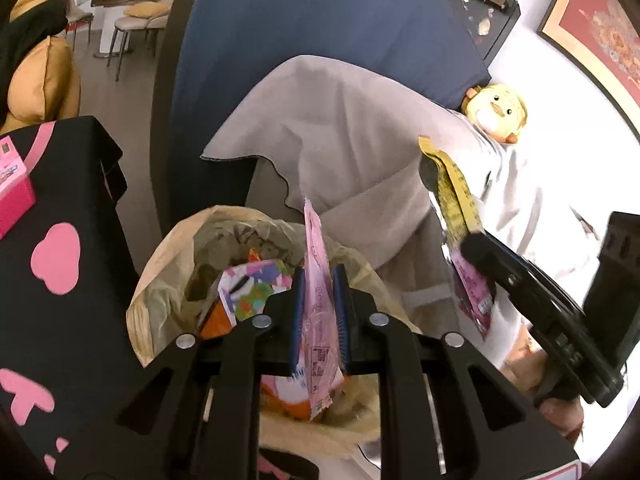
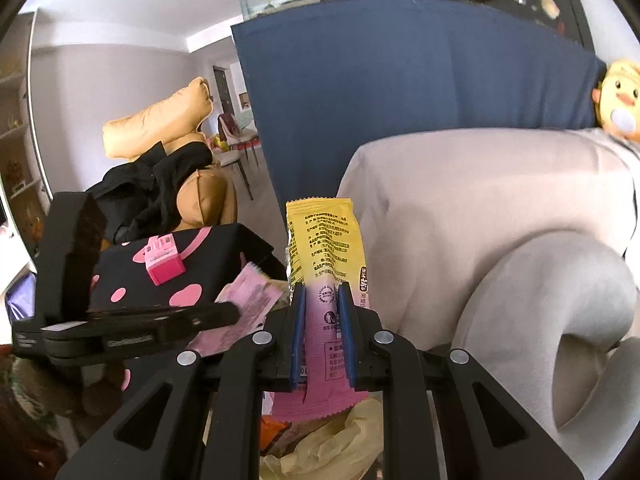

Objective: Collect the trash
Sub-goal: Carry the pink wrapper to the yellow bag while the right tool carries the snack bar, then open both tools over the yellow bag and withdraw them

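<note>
My left gripper (image 1: 319,276) hangs over a tan trash bag (image 1: 168,280). A pink wrapper (image 1: 318,320) stands on edge between its blue pads, which sit slightly apart from it. Colourful wrappers (image 1: 252,288) lie inside the bag. My right gripper (image 2: 322,292) is shut on a yellow and pink wrapper (image 2: 324,240) that sticks up from the pads. In the left wrist view the right gripper (image 1: 468,240) comes in from the right with that yellow wrapper (image 1: 452,188). The right wrist view shows the left gripper (image 2: 236,314) at the left with the pink wrapper (image 2: 248,300), and the bag (image 2: 340,440) below.
A black box with pink hearts (image 1: 60,248) stands left of the bag, a small pink box (image 1: 12,196) on it. A grey-covered sofa (image 1: 340,140) with a yellow duck plush (image 1: 496,112) lies to the right. A blue panel (image 1: 300,20) rises behind. Tan cushions (image 2: 160,120) sit further left.
</note>
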### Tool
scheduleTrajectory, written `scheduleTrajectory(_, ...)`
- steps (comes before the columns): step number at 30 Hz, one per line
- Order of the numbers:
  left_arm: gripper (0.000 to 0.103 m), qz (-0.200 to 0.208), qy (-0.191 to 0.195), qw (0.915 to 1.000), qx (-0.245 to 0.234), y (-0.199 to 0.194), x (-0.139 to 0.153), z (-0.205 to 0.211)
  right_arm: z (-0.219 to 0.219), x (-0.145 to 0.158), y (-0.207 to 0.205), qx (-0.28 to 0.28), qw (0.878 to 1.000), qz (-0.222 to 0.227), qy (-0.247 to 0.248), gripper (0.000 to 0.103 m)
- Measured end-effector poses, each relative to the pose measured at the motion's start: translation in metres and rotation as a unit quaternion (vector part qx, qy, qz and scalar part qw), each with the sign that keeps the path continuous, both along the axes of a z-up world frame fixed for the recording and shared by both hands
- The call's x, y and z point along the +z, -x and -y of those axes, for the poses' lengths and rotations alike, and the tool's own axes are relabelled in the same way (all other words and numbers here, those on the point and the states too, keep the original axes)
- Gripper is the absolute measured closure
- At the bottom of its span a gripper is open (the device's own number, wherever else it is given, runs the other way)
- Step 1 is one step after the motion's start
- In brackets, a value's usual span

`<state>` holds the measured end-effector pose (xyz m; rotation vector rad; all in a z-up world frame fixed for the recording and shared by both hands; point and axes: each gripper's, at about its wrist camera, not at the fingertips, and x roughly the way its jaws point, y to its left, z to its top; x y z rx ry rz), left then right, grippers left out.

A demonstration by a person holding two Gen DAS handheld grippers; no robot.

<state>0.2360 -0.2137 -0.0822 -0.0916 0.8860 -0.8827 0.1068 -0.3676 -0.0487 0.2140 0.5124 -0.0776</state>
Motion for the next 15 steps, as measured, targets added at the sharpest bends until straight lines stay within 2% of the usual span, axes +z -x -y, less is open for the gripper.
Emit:
scheduleTrajectory(2, 0.061, -0.009, 0.003, 0.9999, 0.012, -0.007, -0.003, -0.002, -0.003, -0.004, -0.002, 0.01, 1.0, -0.002, -0.003, 0.086)
scheduleTrajectory(5, 0.056, -0.012, -0.006, 0.999, 0.042, -0.013, -0.005, -0.017, -0.012, -0.01, -0.007, 0.032, 0.999, -0.004, 0.001, 0.086)
scheduleTrajectory(10, 0.048, 0.009, -0.038, 0.9958, 0.082, -0.002, 0.0, -0.058, -0.031, -0.028, -0.026, 0.069, 0.997, -0.023, -0.001, 0.086)
scheduleTrajectory(15, 0.045, 0.033, -0.067, 0.9924, 0.098, 0.019, 0.004, -0.099, -0.047, -0.055, -0.06, 0.092, 0.993, -0.071, -0.004, 0.086)
